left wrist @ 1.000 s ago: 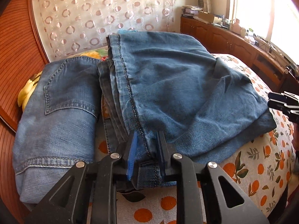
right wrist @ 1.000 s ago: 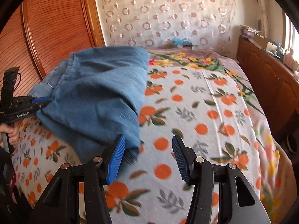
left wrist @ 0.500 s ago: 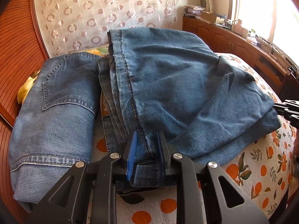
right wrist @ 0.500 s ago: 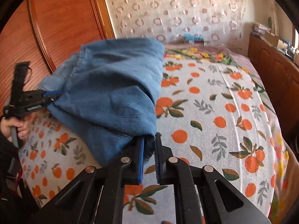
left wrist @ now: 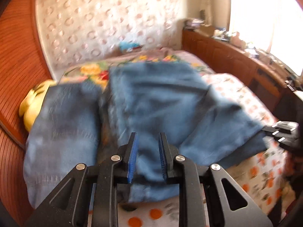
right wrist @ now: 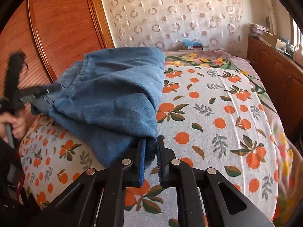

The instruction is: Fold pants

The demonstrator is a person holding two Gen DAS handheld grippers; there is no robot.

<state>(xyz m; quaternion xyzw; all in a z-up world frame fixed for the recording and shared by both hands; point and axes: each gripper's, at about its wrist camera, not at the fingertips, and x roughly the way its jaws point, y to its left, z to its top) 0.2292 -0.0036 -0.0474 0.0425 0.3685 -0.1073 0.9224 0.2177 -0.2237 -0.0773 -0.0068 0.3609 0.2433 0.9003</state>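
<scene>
Blue jeans (left wrist: 151, 113) lie on the bed, the legs folded over beside the seat part with its back pocket. The left wrist view is blurred by motion. My left gripper (left wrist: 146, 158) is shut on the jeans' near edge, denim bunched between its blue pads. My right gripper (right wrist: 151, 158) is shut on the far corner of the jeans (right wrist: 113, 98). Each gripper shows in the other view: the right (left wrist: 282, 132), the left (right wrist: 36, 92).
The bed has a white sheet with orange fruit print (right wrist: 217, 123). A wooden headboard (right wrist: 56, 28) stands at the left and a wooden cabinet (right wrist: 274, 71) along the right. A yellow pillow (left wrist: 32, 104) lies by the headboard.
My right gripper has closed on the jeans' corner. My left gripper has lifted and pulled back with the denim; its view now looks higher and is blurred.
</scene>
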